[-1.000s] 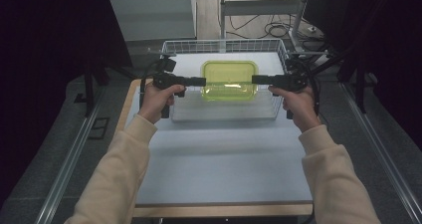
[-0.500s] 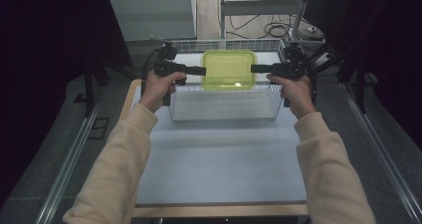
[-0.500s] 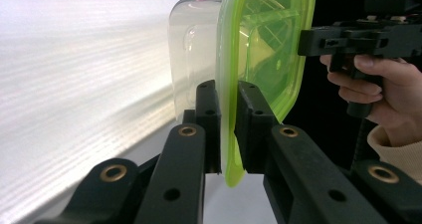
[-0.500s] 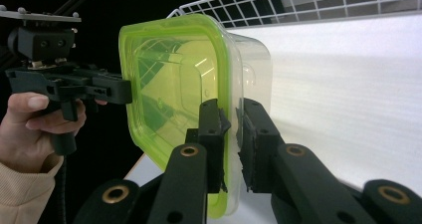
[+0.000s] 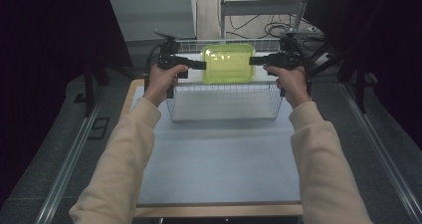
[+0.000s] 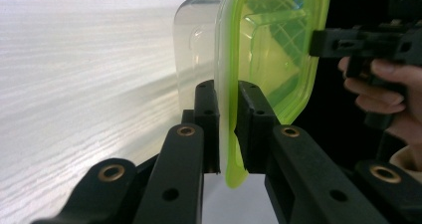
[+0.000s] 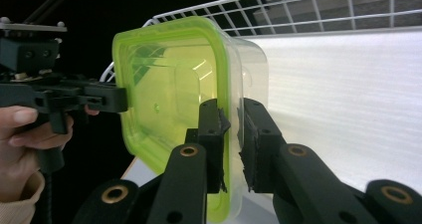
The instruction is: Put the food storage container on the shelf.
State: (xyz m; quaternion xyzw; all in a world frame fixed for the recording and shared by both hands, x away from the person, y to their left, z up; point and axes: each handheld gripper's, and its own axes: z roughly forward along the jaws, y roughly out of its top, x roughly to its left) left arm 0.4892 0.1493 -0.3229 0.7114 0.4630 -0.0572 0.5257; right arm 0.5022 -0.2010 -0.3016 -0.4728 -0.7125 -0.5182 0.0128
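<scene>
**Box held between two tools above the basket**

A wire basket stands on the far part of the bench. A lidded box hangs over the basket's far side, between the left tool on its left edge and the right tool on its right edge. Both tools clamp the lid's rim.
</scene>
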